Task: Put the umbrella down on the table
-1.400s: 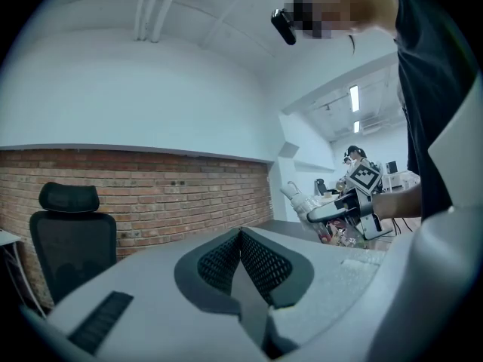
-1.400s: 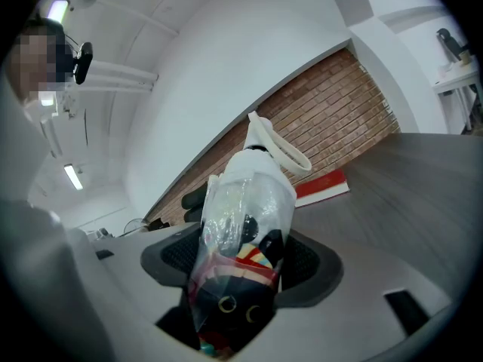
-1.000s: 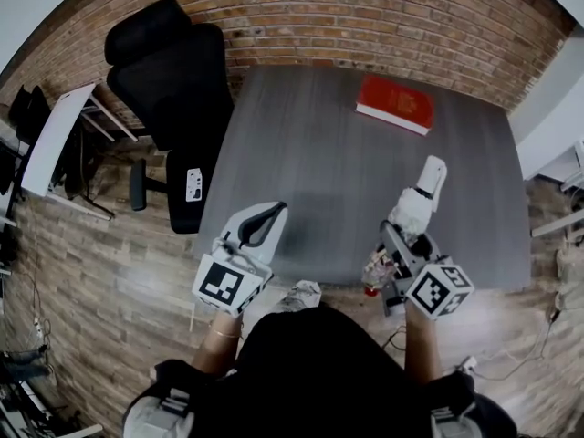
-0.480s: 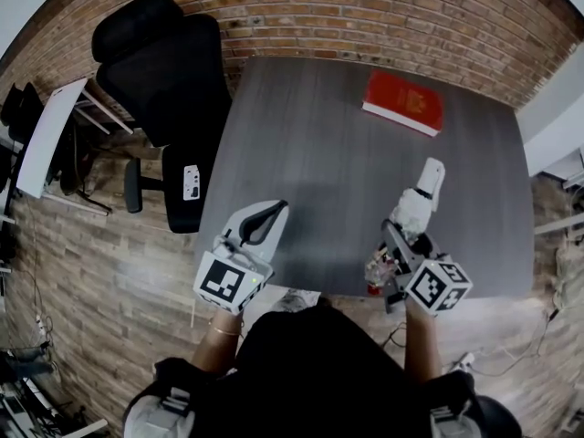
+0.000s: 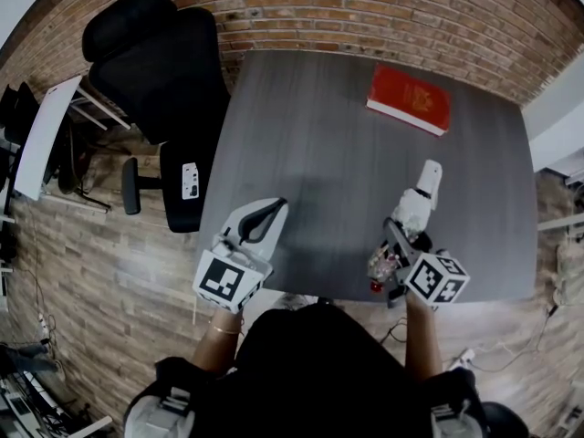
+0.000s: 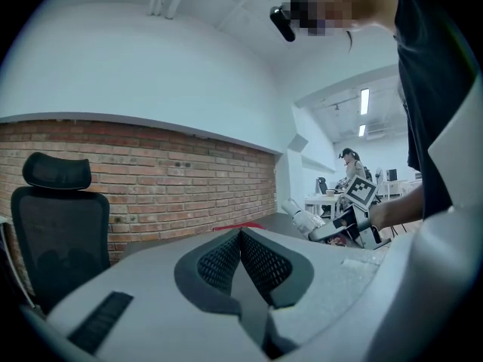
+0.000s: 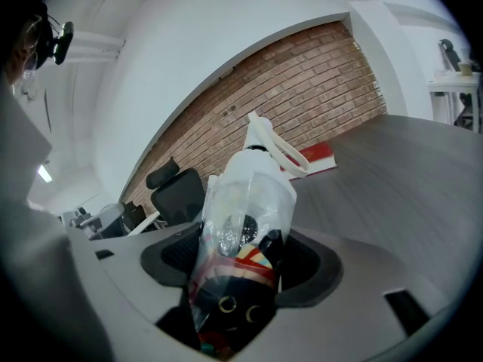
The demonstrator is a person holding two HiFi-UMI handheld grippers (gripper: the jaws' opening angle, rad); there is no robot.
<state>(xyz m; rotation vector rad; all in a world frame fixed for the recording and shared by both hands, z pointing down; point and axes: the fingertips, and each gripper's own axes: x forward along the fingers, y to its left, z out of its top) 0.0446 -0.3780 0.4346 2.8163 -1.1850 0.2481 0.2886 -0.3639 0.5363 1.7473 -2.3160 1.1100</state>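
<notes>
Umbrella, folded in clear plastic wrap, sits clamped between the right gripper jaws, above the bench near its front edge. Left gripper jaws closed together, holding nothing.

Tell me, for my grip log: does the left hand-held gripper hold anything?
No, the left hand-held gripper shows jaws together, nothing between them.

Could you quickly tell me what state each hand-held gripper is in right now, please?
Left hand-held gripper: closed, empty.
Right hand-held gripper: closed on the plastic-wrapped umbrella.
</notes>
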